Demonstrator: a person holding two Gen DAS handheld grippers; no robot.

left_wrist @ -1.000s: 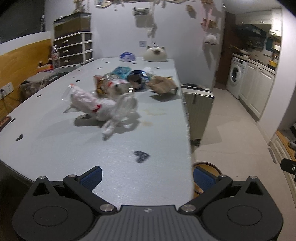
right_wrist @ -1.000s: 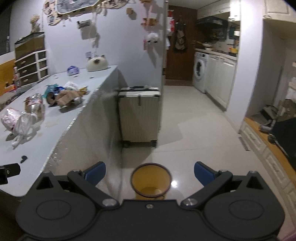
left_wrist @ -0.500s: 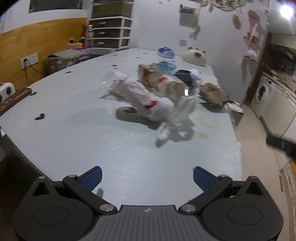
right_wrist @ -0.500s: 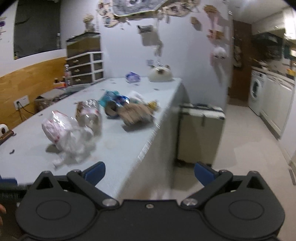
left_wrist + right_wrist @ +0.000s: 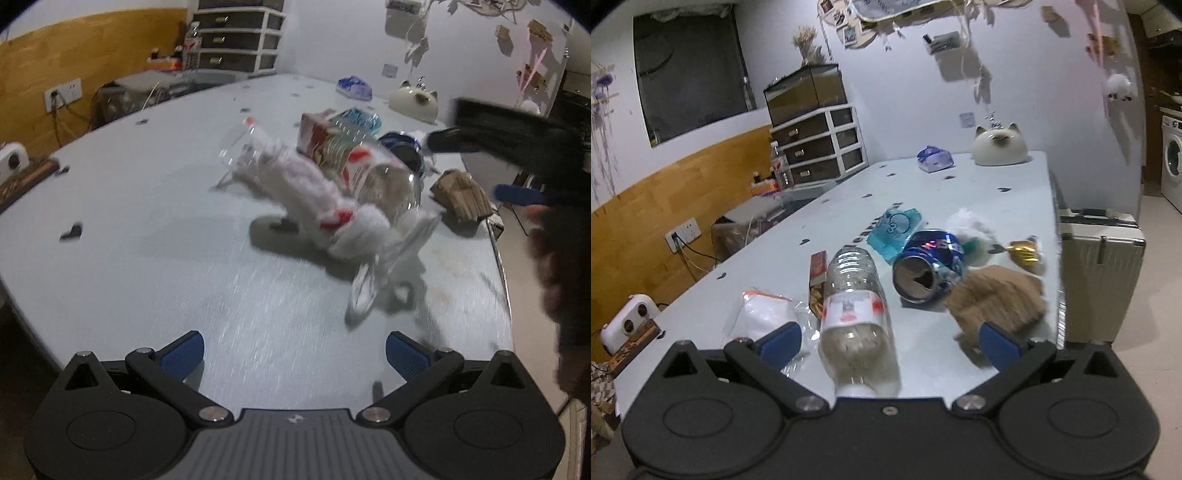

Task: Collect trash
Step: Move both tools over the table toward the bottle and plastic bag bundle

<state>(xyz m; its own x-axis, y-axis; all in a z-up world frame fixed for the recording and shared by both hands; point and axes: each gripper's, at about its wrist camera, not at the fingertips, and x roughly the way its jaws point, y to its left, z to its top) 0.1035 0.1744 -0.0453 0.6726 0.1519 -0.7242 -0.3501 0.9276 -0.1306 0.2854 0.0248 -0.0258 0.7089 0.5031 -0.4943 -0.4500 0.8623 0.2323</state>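
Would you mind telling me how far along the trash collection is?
Nothing looks collected. Both grippers, left and right, are open and empty. The right lines up on the bottle. Can, brown paper, white bag and wrappers remain on the table.

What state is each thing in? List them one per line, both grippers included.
left gripper: open, empty, above the table
right gripper: open, empty, behind the plastic bottle
plastic bottle: lying on its side
blue can: on its side, dented
brown paper: crumpled, beside the can
white plastic bag: crumpled, on the table
suitcase: upright, closed
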